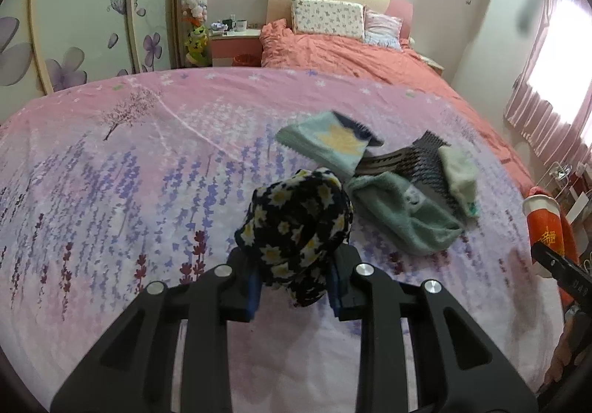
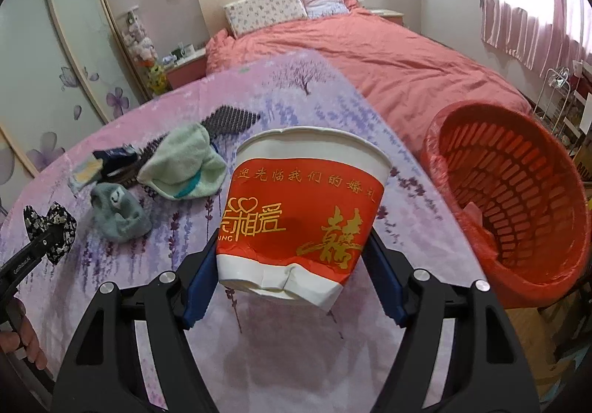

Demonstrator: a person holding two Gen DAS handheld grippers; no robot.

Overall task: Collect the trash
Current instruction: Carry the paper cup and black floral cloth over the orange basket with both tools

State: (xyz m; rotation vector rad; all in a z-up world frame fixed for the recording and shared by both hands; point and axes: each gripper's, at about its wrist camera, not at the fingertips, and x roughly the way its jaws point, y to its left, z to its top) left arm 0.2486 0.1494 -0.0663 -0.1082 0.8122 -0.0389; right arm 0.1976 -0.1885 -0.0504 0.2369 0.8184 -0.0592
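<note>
— While the left wrist view looks down on the lavender-print cloth (image 1: 111,191), what has the left gripper (image 1: 294,287) got?
— Its blue pads are clamped on a black daisy-print fabric piece (image 1: 296,224), lifted clear of the cloth. Beyond it lie a grey-green fuzzy sock (image 1: 403,217), a pale green sock (image 1: 458,176), a teal sock with a yellow patch (image 1: 325,143) and a dark spiked mat (image 1: 425,161).
— And the right wrist view?
— The right gripper (image 2: 292,265) squeezes a red-and-white paper cup (image 2: 303,213) near its dented base, mouth pointing away. A red plastic basket (image 2: 518,198) sits just to the right, at the edge of the cloth, tilted toward the camera.
— Is the left one visible there?
— Yes, far left, gripping the daisy fabric.
</note>
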